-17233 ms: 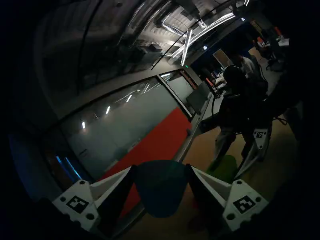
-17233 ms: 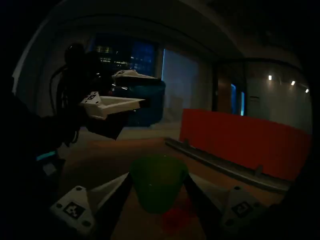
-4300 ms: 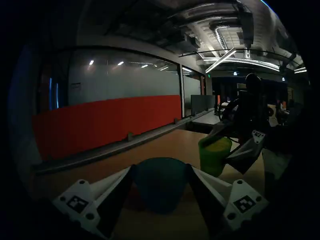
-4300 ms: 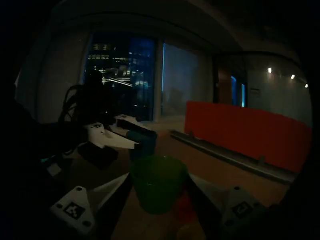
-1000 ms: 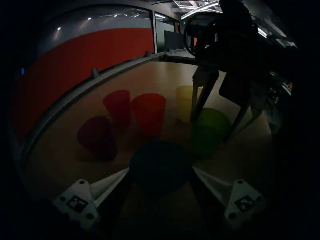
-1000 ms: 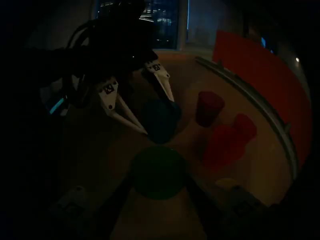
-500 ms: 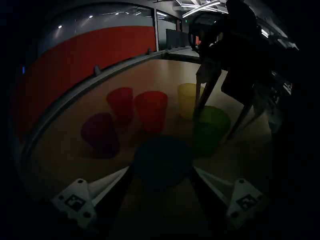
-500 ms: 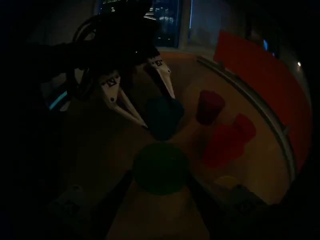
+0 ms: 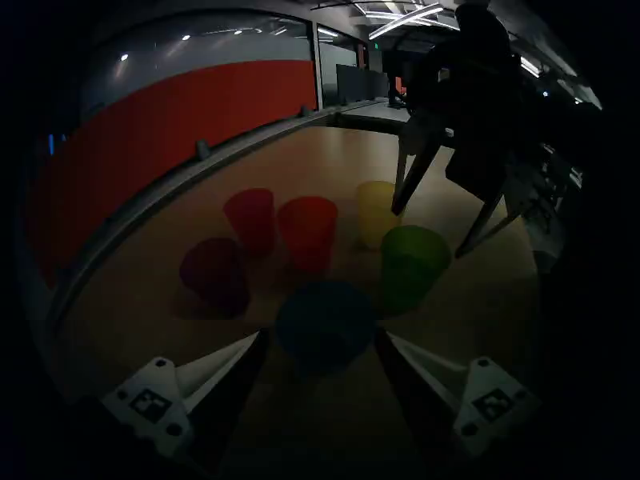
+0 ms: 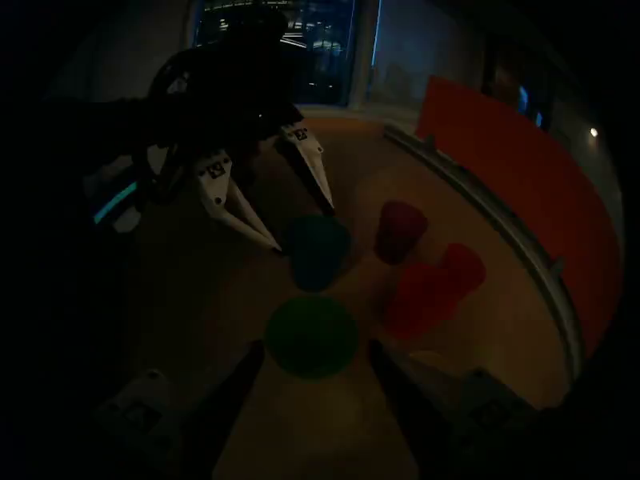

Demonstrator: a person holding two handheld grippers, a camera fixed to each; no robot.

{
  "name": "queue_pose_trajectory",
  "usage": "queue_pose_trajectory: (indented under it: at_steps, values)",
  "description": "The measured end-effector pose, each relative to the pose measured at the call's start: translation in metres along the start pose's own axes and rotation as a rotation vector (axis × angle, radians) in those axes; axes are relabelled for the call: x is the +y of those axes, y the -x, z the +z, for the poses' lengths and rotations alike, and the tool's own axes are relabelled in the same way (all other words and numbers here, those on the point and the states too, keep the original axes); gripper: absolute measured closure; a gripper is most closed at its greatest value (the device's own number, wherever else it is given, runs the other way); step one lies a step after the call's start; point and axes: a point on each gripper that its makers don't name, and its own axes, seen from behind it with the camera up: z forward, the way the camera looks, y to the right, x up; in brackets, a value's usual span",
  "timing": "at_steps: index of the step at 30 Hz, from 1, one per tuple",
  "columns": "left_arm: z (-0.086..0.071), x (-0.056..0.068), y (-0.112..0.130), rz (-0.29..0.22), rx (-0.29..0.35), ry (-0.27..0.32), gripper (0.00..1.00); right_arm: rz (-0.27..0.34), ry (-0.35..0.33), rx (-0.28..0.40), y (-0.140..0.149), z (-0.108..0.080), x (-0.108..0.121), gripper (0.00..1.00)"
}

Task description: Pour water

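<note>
Left gripper (image 9: 320, 333), spread wide, flanks a smooth tapered blue cup (image 9: 324, 318). Right gripper (image 10: 315, 344), also wide, flanks a green cup (image 10: 310, 330). The right gripper view adds night windows (image 10: 320, 32).

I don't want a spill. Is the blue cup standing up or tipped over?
Standing up. The blue cup rests on the table, rim upward, beside the green cup.

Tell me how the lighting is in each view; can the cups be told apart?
Left gripper view: dim, yet blue cup, green cup and yellow cup keep their colours; fisheye bends the table rail. Right gripper view: far darker, its own fingers nearly black, yellow cup barely reads.
</note>
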Motion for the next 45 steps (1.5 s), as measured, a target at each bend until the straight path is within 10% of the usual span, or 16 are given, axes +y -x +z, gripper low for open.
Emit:
queue_pose_trajectory:
  at_steps: [29, 45]
  values:
    - [-0.060, 0.000, -0.008, -0.107, 0.059, -0.105, 0.03, 0.143, 0.141, 0.140, -0.009, -0.057, 0.019, 0.00]
    - [-0.079, -0.034, -0.005, -0.252, 0.173, -0.324, 0.03, 0.340, 0.377, 0.199, 0.023, -0.098, 0.067, 0.00]
